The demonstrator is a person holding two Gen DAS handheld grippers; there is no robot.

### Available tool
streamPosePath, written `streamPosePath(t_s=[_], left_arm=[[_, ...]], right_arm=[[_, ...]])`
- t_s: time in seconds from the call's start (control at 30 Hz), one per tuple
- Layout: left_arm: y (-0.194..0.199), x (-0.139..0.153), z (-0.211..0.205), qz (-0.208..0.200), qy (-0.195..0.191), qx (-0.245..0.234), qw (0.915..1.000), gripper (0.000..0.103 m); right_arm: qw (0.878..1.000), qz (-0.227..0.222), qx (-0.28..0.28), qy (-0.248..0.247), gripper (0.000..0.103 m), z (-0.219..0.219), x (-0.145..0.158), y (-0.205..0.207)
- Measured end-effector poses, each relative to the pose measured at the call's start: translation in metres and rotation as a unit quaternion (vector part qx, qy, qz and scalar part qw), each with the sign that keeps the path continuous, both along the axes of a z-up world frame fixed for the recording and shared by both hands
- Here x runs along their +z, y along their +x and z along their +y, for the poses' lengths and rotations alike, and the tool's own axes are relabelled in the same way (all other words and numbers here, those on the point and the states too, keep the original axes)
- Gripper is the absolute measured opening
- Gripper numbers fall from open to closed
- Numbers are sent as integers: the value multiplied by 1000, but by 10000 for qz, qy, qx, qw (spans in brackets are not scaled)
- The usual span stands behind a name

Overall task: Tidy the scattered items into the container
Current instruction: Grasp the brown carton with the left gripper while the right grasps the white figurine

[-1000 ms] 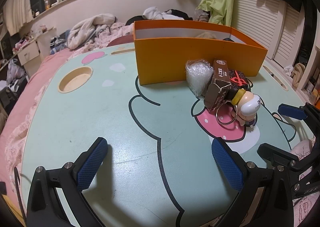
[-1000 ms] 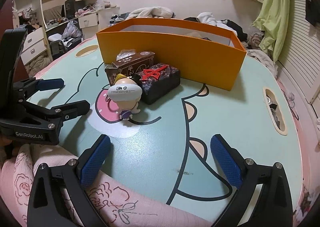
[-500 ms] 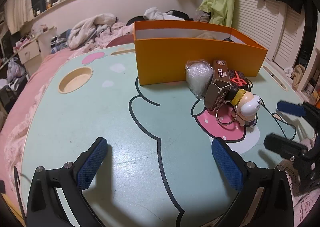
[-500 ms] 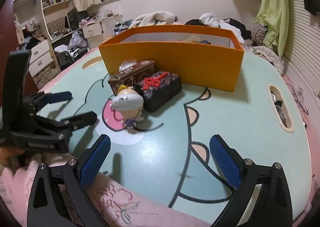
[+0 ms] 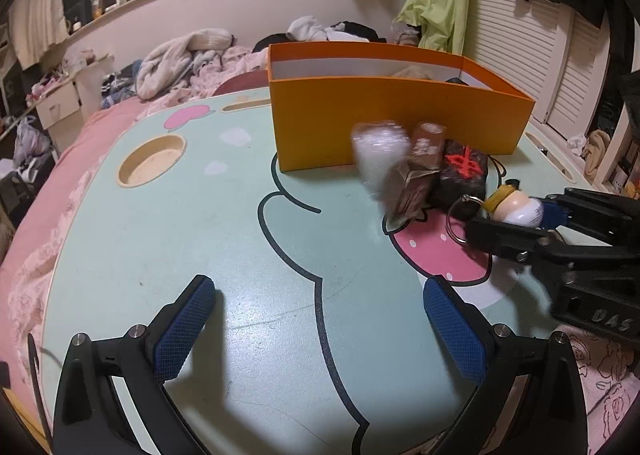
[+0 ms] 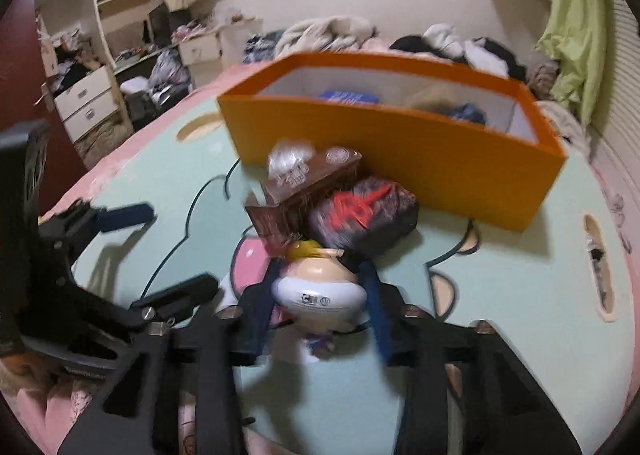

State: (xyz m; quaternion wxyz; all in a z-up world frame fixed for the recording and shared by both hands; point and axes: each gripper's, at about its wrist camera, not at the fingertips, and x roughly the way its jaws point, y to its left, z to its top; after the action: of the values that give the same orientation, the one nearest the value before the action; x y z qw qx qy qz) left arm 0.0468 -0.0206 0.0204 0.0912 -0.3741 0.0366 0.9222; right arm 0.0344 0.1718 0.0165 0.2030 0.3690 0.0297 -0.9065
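Two handheld grippers work over a mint-green lap table [image 5: 168,239] printed with a cartoon face. One orange box [image 5: 384,127], open at the top, stands at the table's far side; inside it a blue item and some dark and tan things show, too blurred to name.

Four loose items cluster in front of the box's near wall: one crinkly clear plastic packet [image 5: 380,155], one brown carton [image 5: 420,171] lying tilted, one black wrapped packet with red markings [image 5: 462,171], and one small round-headed figurine keychain [image 6: 320,291] with a metal ring [image 5: 456,217].

The right gripper [image 6: 320,307] is closing its blue-padded jaws on the figurine's white head, which sits between the pads just in front of the black packet. The left gripper [image 5: 320,331] hangs over bare table, jaws wide apart and holding nothing.

The three other items lie between the figurine and the box. Heaped clothes and bedding surround the table.
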Motion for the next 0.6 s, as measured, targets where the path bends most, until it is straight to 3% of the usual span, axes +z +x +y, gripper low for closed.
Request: streamPosePath(t_s=[0.17, 0.3, 0.43, 0.6], left_arm=[[3, 8, -1, 78, 143, -5, 9999, 98], [1, 32, 1, 445, 550, -267, 9971, 74], [-21, 46, 20, 557, 690, -718, 9935, 57], [-48, 33, 36, 160, 646, -1013, 9926, 27]], right_arm=[[9966, 567, -175, -573, 37, 34, 14, 30], [9910, 761, -532, -960, 37, 60, 19, 41], [9893, 587, -640, -1172, 37, 70, 17, 35], [9900, 601, -587, -1135, 37, 67, 20, 32]])
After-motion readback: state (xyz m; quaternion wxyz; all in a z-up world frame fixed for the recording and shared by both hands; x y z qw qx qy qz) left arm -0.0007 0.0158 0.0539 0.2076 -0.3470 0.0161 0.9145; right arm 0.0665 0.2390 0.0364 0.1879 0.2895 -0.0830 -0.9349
